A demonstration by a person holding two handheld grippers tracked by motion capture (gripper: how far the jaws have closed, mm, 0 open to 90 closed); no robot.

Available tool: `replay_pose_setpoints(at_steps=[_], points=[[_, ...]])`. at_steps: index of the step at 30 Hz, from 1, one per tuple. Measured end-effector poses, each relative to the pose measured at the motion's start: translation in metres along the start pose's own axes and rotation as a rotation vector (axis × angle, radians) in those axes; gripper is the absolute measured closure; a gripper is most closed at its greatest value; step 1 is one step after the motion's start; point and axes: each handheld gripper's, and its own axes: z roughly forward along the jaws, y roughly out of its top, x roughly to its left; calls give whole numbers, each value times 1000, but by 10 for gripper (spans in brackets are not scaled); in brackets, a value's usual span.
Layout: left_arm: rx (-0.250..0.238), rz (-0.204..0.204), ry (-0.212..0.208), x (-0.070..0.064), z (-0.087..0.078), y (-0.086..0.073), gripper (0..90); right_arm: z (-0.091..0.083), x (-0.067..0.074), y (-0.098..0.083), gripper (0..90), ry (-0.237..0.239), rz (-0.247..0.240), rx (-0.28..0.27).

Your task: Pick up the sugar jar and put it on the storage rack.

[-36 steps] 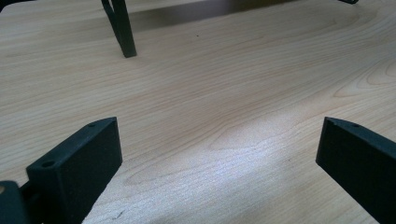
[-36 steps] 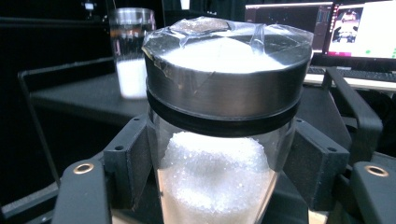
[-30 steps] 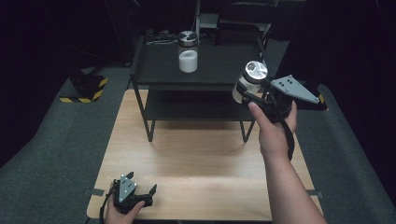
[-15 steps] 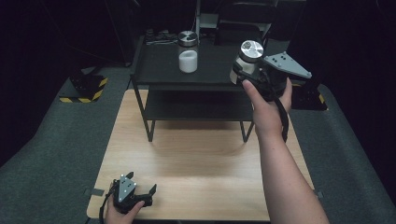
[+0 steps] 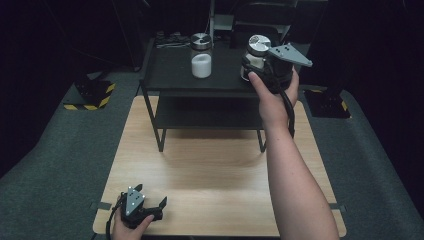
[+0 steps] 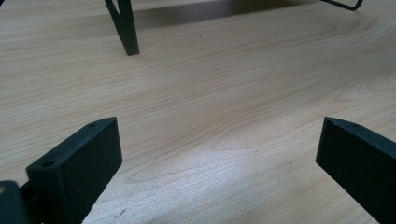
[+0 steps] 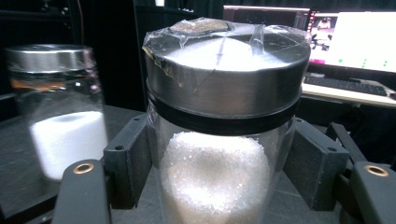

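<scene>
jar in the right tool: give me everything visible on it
The jar is clear glass with a brushed metal lid over a black seal ring, clear film or tape across the lid top. About half full of coarse white crystals. Upright, clamped at both sides by the right tool, above the black shelf's top, right of a similar jar.

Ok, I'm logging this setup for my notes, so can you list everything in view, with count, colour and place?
Held jar: one, clear glass with metal lid, white grains inside, between the right gripper's jaws above the shelf's right side.
Second jar: one, clear with metal lid, white contents, standing on the shelf top.
Shelf: one, black, two tiers, at the table's far end.
Table: one, light wood.
Floor: grey carpet, around the table.
Monitor: one, lit, behind the held jar.
Left gripper: one, black, open, resting at the table's near left corner.
Right gripper: one, black, shut on the held jar.
</scene>
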Motion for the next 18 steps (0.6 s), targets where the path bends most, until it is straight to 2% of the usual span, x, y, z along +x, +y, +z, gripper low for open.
replay_pose_setpoints(at_steps=[8,12,18], points=[[1,-1,0,1,-1,0,6,15,-2,-3,305,8,33,23],[0,-8,2,2,-1,-1,6,19,-1,-7,305,7,30,15],[4,8,7,-1,-1,0,6,23,-2,-15,302,10,51,-6]])
